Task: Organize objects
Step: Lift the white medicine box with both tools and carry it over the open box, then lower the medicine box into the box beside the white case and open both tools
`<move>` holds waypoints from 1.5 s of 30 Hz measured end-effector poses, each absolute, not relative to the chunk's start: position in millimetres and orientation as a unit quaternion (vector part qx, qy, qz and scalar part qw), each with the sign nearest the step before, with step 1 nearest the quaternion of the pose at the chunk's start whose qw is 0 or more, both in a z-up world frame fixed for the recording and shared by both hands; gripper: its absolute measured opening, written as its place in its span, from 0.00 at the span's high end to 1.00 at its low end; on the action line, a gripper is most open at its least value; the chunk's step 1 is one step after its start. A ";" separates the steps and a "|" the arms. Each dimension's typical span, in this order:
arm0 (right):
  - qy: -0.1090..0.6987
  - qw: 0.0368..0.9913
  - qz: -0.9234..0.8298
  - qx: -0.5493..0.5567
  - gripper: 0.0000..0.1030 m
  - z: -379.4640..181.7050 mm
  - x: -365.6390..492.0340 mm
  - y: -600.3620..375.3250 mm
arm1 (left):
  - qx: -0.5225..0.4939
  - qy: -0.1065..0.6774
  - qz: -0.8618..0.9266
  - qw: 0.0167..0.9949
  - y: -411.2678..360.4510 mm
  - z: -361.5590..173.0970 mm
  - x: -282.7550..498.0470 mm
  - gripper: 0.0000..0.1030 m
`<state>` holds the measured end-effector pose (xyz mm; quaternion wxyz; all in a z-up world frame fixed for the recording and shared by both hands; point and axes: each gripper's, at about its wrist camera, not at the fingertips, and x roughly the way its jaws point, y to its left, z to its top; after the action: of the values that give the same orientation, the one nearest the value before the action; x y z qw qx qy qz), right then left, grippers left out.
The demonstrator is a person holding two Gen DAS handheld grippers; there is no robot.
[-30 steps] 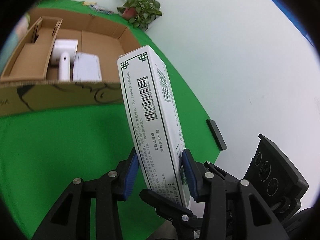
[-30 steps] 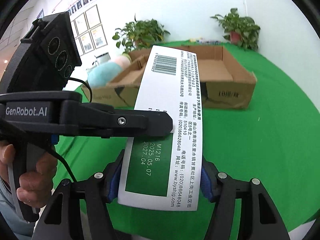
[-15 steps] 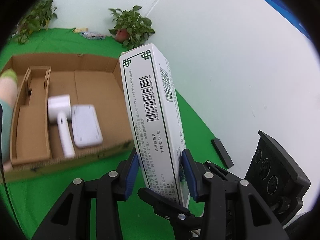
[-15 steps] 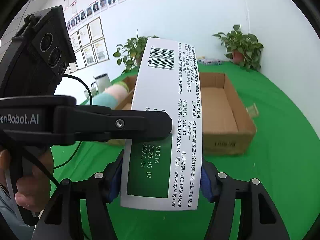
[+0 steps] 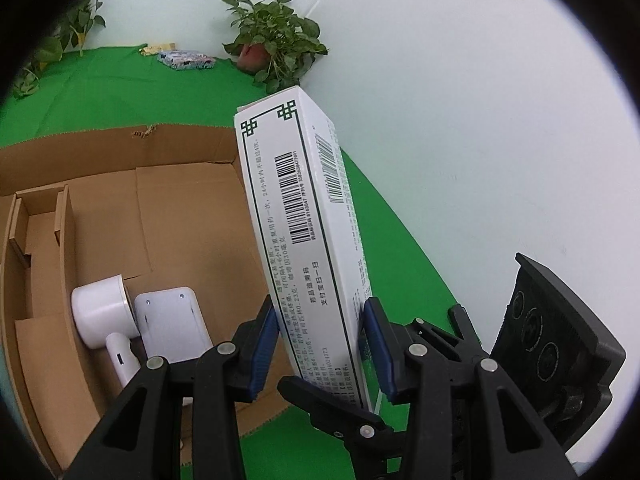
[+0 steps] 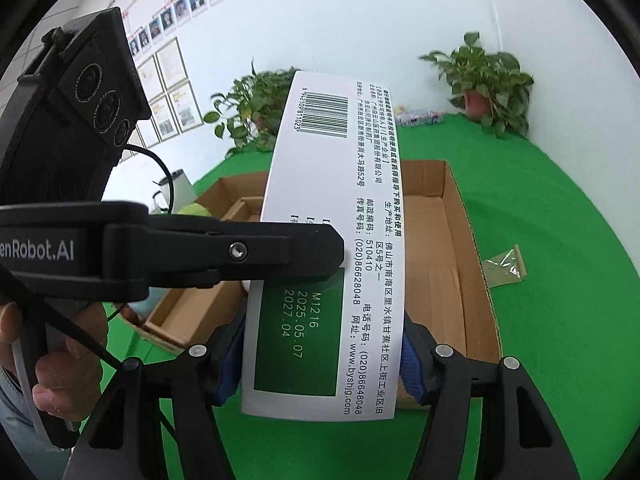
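Medicine carton point(image 5: 308, 240) — long, white, green panel at its near end, barcodes on two faces — is in the air above the near edge of the cardboard box point(image 5: 120, 208), not yet inside it. Both tongs pinch it at the same end: the left tongs point(image 5: 322, 344) press their blue pads on its two narrow sides, and the right tongs point(image 6: 324, 352) clamp across its broad printed face. In the right wrist view one black finger of the left tongs crosses the carton's face from the left. The carton tilts up and away from both cameras, its far end over the box.

Inside the box, near the front left: a white hair-dryer-shaped device point(image 5: 102, 316) and a flat white unit point(image 5: 172, 324), lying side by side and touching or nearly so. A cardboard divider point(image 5: 60, 232) walls off a narrow compartment at the left, which looks bare as far as visible. The right half of the floor is open.

Judgement: two items stowed, this carton mid-transfer. Left to do — lower it in, release.

On the green bench point(image 6: 560, 208) right of the box lies a small clear wrapper point(image 6: 504, 266), possibly still to be tidied. Potted plants point(image 6: 486, 80) stand at the far edge.
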<state>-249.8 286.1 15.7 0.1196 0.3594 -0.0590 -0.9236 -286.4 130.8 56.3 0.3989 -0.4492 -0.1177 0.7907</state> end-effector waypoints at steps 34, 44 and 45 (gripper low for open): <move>-0.124 0.065 -0.839 0.525 0.41 -98.0 -336.0 303.5 | -0.549 -0.180 0.746 0.331 124.5 -27.0 -361.3 0.55; -0.109 0.073 -0.842 0.523 0.27 -86.7 -327.1 292.1 | -0.394 -0.083 0.879 0.254 71.6 57.9 -292.4 0.55; -0.109 0.075 -0.844 0.520 0.27 -83.7 -325.4 291.4 | -0.377 -0.078 0.891 0.241 67.9 67.7 -294.3 0.55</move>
<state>-325.4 291.4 -83.7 0.0753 0.5200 -0.1094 -0.8438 -294.3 67.9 67.7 0.2406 -0.3772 -0.0776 0.8910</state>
